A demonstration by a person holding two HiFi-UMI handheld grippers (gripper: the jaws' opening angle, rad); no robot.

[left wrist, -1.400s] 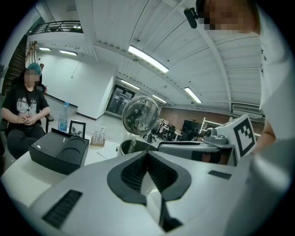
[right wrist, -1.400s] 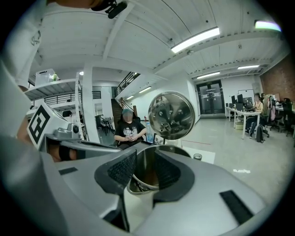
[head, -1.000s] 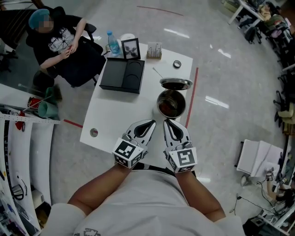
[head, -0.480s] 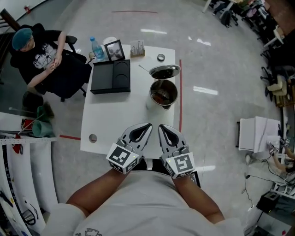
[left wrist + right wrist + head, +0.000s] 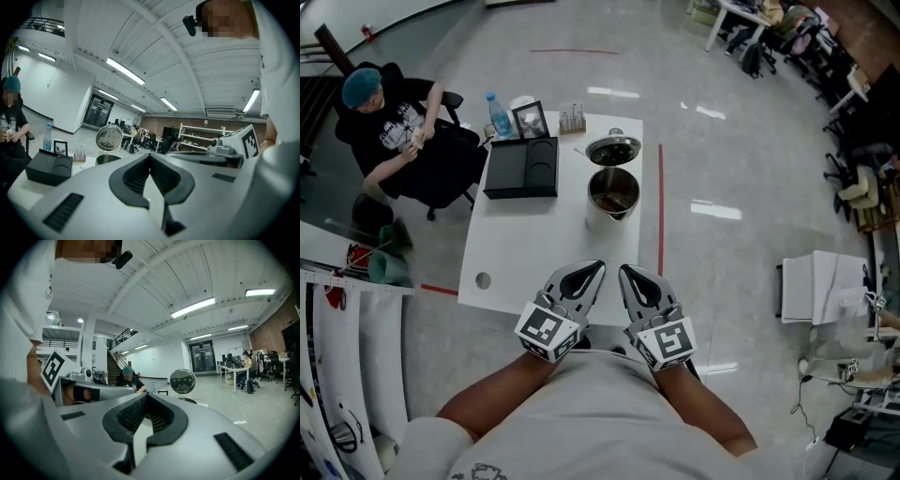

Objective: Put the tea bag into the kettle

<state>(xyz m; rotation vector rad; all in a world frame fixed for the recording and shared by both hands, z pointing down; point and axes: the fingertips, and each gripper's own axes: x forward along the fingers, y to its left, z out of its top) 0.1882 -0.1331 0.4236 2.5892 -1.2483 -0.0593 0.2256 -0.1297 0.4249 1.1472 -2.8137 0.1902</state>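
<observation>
A steel kettle (image 5: 613, 193) stands open on the white table (image 5: 525, 244), its round lid (image 5: 613, 150) tipped up behind it. Something reddish-brown shows inside; I cannot make out a tea bag on its own. My left gripper (image 5: 594, 269) and right gripper (image 5: 626, 273) hover side by side over the table's near edge, well short of the kettle. Both are shut with nothing between the jaws. In the left gripper view the lid (image 5: 109, 138) rises above the shut left gripper (image 5: 150, 155). The right gripper view shows the lid (image 5: 183, 381) beyond the shut right gripper (image 5: 146, 397).
A black tray (image 5: 522, 168) lies left of the kettle. Behind it stand a water bottle (image 5: 499, 114), a picture frame (image 5: 530, 120) and a small holder (image 5: 573, 119). A person (image 5: 398, 122) sits at the far left corner. Red tape (image 5: 660, 206) runs along the floor on the right.
The view has pulled back, so the table and kettle look smaller and farther off. Both grippers stay side by side at the near edge, jaws together.
</observation>
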